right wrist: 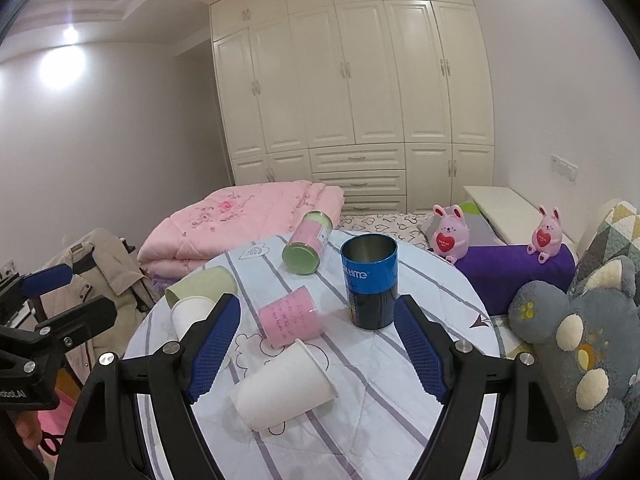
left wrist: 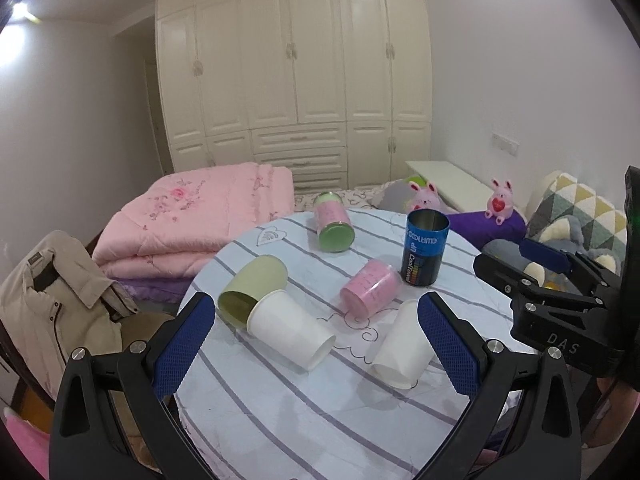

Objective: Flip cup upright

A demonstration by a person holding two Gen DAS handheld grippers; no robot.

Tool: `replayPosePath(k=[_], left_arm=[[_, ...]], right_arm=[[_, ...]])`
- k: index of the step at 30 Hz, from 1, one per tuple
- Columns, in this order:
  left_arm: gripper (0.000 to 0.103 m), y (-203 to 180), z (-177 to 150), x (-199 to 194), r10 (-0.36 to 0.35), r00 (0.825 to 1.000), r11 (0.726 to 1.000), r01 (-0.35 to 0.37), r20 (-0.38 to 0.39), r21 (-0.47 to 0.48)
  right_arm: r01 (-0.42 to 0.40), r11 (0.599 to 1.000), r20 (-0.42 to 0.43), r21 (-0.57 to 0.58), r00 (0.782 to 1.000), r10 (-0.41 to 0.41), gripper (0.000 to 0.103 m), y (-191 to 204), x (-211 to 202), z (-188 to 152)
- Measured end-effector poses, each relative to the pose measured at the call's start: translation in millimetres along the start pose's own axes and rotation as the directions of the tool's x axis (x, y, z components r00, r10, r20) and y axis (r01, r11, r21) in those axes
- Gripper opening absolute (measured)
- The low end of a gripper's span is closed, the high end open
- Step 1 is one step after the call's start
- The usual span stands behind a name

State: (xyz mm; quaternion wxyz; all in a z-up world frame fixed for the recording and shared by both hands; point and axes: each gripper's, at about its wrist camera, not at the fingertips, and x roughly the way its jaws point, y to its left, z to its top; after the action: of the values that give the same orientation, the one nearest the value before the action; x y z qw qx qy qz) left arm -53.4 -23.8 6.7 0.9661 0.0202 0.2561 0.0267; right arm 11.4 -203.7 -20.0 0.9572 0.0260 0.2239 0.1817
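Several cups lie on their sides on a round striped table (left wrist: 328,432): two white paper cups (left wrist: 290,334) (left wrist: 402,348), a pale green cup (left wrist: 254,288), a pink cup (left wrist: 370,288) and a pink-and-green can (left wrist: 332,222). A blue can (left wrist: 424,254) stands upright. My left gripper (left wrist: 316,340) is open above the white cups, touching none. My right gripper (right wrist: 318,344) is open and empty above the near white cup (right wrist: 284,388) and pink cup (right wrist: 290,316), with the blue can (right wrist: 370,280) beyond. The right gripper also shows in the left wrist view (left wrist: 532,268).
A folded pink quilt (left wrist: 196,216) lies on the bed behind the table. A beige jacket (left wrist: 52,300) hangs on a chair at the left. Plush toys (right wrist: 580,340) and a purple cushion (right wrist: 516,272) sit to the right. White wardrobes (right wrist: 352,92) fill the back wall.
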Motion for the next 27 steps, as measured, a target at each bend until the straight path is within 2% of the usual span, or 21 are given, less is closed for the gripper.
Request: replayPosePath(k=[4, 21, 27], left_arm=[[0.103, -0.3, -3.5, -2.0, 0.031, 0.999, 1.000, -0.031, 0.011, 0.001], [0.103, -1.4, -7.2, -6.3, 0.018, 0.999, 0.999, -0.017, 0.038, -0.036], [0.103, -4.9, -7.1, -8.6, 0.005, 0.999, 0.999, -0.003, 0.054, -0.038]], right_arm=[[-0.006, 1.000, 0.010, 0.003, 1.000, 0.006, 0.080, -0.2, -1.5, 1.3], [-0.017, 1.000, 0.046, -0.023, 0.999, 0.018, 0.081, 7.2, -11.0, 1.9], [0.006, 0.999, 0.080, -0.039, 0.997, -0.003, 0.081, 10.1, -16.6, 3.1]])
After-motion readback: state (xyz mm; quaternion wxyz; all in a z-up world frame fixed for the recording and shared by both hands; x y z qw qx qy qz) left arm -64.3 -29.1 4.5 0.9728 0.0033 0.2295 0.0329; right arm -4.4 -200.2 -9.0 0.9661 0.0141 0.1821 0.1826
